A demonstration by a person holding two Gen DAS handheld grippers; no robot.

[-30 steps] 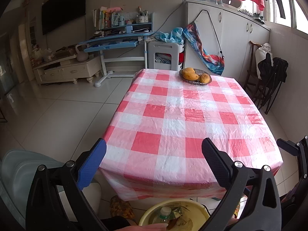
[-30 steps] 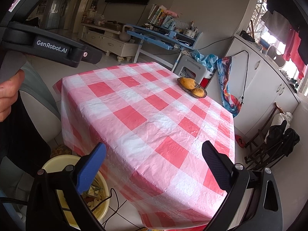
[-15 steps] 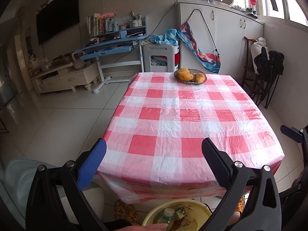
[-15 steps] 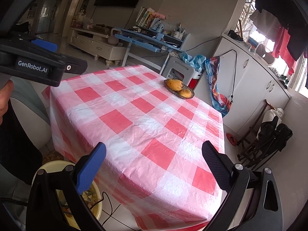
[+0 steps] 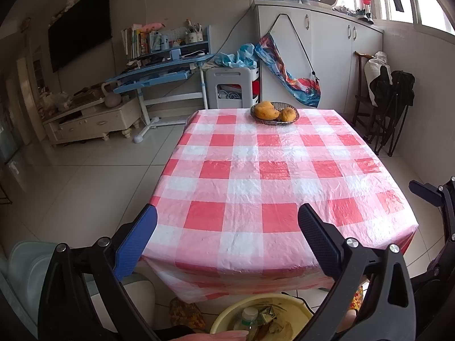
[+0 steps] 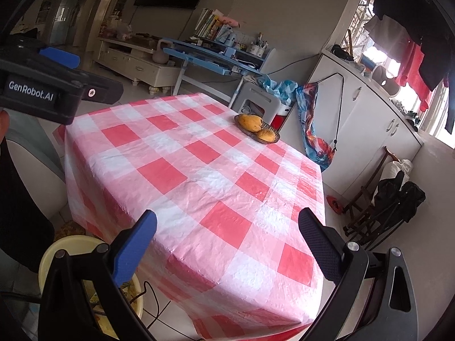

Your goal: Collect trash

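Observation:
A yellow basin (image 5: 227, 316) on the floor below the table's near edge holds trash: a plastic bottle (image 5: 246, 316) and crumpled wrappers (image 5: 270, 326). It also shows in the right wrist view (image 6: 61, 251) at lower left. My left gripper (image 5: 227, 227) is open and empty, held above the near edge of the table with the red-and-white checked cloth (image 5: 264, 176). My right gripper (image 6: 227, 227) is open and empty over the table's near right corner. The left gripper's body (image 6: 42, 85) shows at the left of the right wrist view.
A basket of mangoes (image 5: 274, 112) sits at the table's far edge. A pale chair (image 5: 28, 267) stands at lower left. A folded black chair (image 5: 395, 108) stands by the right wall. White cabinets (image 5: 327, 54), a blue desk (image 5: 159, 71) and a stool (image 5: 230, 85) lie beyond.
Both grippers have risen and pulled back a little from the table, so more of the cloth and the room shows. The jaws stay open.

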